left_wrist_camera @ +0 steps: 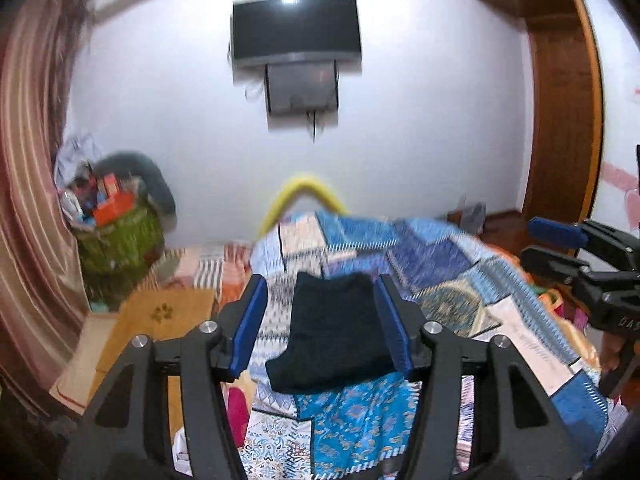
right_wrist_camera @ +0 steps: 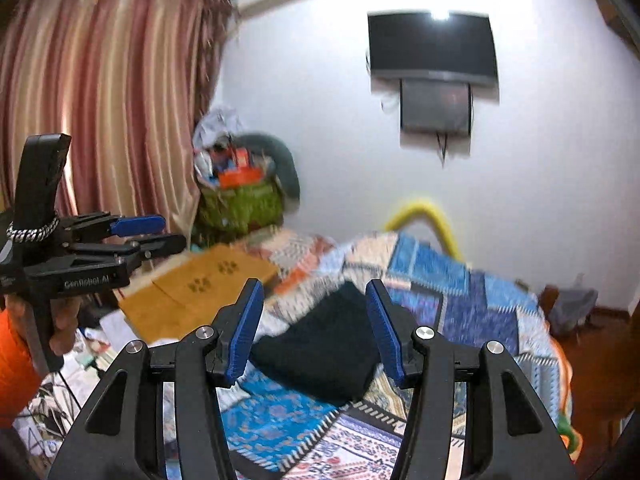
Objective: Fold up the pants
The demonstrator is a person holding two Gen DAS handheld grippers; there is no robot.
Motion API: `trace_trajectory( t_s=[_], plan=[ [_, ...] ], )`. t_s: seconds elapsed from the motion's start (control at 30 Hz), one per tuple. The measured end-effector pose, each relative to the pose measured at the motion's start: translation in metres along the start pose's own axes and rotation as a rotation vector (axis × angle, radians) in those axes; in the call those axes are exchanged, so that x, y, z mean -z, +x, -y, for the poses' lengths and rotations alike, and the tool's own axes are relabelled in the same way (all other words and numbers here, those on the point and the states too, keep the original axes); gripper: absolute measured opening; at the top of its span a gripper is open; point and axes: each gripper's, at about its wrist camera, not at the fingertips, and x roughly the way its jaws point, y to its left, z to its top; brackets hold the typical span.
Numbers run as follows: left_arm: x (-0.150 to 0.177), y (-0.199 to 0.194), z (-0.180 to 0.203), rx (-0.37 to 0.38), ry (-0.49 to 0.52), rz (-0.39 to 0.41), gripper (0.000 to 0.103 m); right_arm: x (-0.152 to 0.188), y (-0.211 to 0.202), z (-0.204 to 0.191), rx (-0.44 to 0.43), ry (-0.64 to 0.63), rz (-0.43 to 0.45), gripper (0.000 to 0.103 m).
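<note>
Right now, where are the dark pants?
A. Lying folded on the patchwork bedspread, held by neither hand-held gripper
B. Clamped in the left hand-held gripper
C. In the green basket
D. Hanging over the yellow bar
A: the folded pants rest on the patchwork bedspread, and both hand-held grippers, left and right, are open and above them.

one folded pants, two tongs, one quilt
</note>
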Motion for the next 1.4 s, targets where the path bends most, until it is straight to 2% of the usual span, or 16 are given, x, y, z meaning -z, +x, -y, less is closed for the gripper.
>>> trace_trajectory(
  t_s=[0.17, 0.33, 0.4, 0.43, 0.5, 0.6, 0.63, 0.77, 0.83, 1.4],
  plan=[
    [0.001, -0.072, 0.026, -0.060, 0.012, 0.144, 0.056, -0.006, -0.039, -0.023, -0.019, -0.014, 0.100, 0.049],
    [0.015, -0.116, 0.042, -0.079, -0.021, 0.253, 0.066, 0.000, -0.067, -0.041, 0.017, -0.029, 0.181, 0.049],
    [0.022, -0.125, 0.045, -0.066, -0.038, 0.268, 0.072, 0.004, -0.072, -0.046, 0.026, -0.031, 0.187, 0.051],
    [0.024, -0.128, 0.047, -0.065, -0.044, 0.271, 0.074, 0.006, -0.072, -0.047, 0.032, -0.035, 0.183, 0.055],
    [0.029, -0.132, 0.048, -0.065, -0.057, 0.279, 0.090, 0.008, -0.077, -0.050, 0.064, -0.037, 0.185, 0.061],
    [0.033, -0.138, 0.048, -0.071, -0.074, 0.291, 0.102, 0.010, -0.084, -0.050, 0.093, -0.008, 0.198, 0.074],
    [0.033, -0.139, 0.048, -0.077, -0.076, 0.293, 0.102, 0.010, -0.084, -0.048, 0.097, 0.012, 0.201, 0.081],
    [0.035, -0.140, 0.048, -0.078, -0.076, 0.282, 0.103, 0.010, -0.087, -0.045, 0.116, 0.044, 0.202, 0.090],
    [0.038, -0.141, 0.049, -0.073, -0.077, 0.275, 0.103, 0.011, -0.088, -0.044, 0.136, 0.052, 0.209, 0.102],
    [0.046, -0.128, 0.048, -0.072, -0.085, 0.244, 0.103, 0.021, -0.087, -0.047, 0.162, 0.044, 0.184, 0.103]
  ],
)
